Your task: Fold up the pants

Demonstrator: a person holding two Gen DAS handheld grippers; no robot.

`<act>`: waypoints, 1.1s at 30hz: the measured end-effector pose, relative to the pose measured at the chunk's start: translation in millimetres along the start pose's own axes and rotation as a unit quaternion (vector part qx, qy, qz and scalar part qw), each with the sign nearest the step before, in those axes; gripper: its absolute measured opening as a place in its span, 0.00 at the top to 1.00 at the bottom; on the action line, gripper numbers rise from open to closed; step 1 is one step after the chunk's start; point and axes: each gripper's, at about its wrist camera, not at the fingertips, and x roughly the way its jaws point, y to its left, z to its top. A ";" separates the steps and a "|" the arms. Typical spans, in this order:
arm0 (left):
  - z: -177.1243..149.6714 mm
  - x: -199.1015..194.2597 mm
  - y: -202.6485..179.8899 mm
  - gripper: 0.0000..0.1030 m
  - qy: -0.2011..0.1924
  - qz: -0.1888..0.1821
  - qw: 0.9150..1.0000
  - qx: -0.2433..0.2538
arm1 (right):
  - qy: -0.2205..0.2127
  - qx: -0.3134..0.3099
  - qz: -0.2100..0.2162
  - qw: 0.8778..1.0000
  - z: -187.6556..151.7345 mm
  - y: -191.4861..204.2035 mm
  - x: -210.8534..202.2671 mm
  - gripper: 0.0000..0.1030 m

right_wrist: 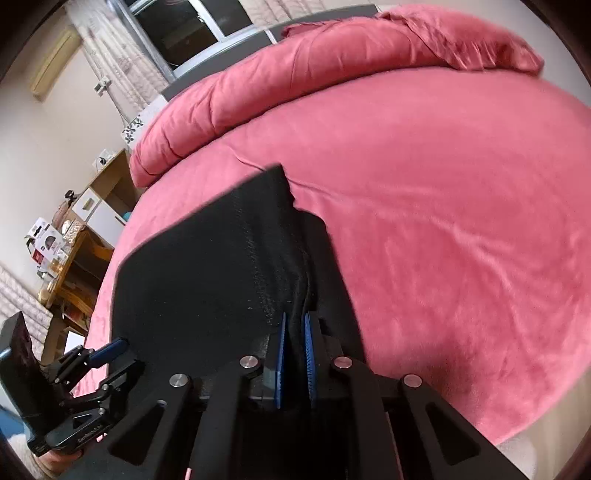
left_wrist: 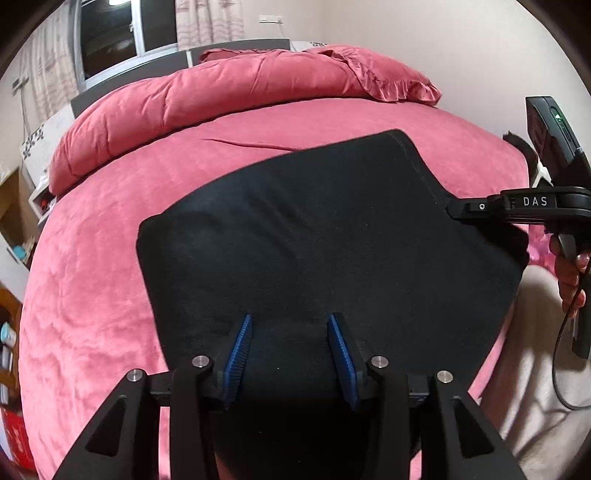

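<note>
Black pants [left_wrist: 314, 229] lie folded flat on the pink bed [left_wrist: 110, 258]. My left gripper [left_wrist: 290, 321] hangs over their near edge, blue pads apart, with a mound of black cloth between them that the pads do not visibly press. In the right wrist view it [right_wrist: 118, 360] shows at the pants' left edge, jaws apart. My right gripper [right_wrist: 295, 317] is shut on a ridge of the pants [right_wrist: 207, 280] at their right edge. From the left wrist view it [left_wrist: 452, 210] pinches that edge, with a hand [left_wrist: 570, 280] on its handle.
A rolled pink duvet [left_wrist: 184, 107] and a frilled pillow [left_wrist: 380, 74] lie along the head of the bed under a window [left_wrist: 110, 33]. Wooden shelves with small items [right_wrist: 70, 251] stand to the left. Pale bedding [left_wrist: 535, 387] hangs past the bed's near right corner.
</note>
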 end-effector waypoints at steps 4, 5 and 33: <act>2.3 -3.6 0.9 0.56 0.013 -0.003 1.000 -0.013 | -0.007 -0.003 -0.003 1.000 3.7 -0.3 -2.2 0.85; 5.5 -7.9 3.7 0.56 0.017 -0.011 0.999 -0.028 | -0.009 -0.005 -0.004 1.000 5.4 1.8 -7.1 0.83; 81.1 66.8 34.5 0.53 0.056 0.030 0.996 -0.060 | -0.012 -0.151 -0.069 0.986 60.4 52.5 68.9 1.00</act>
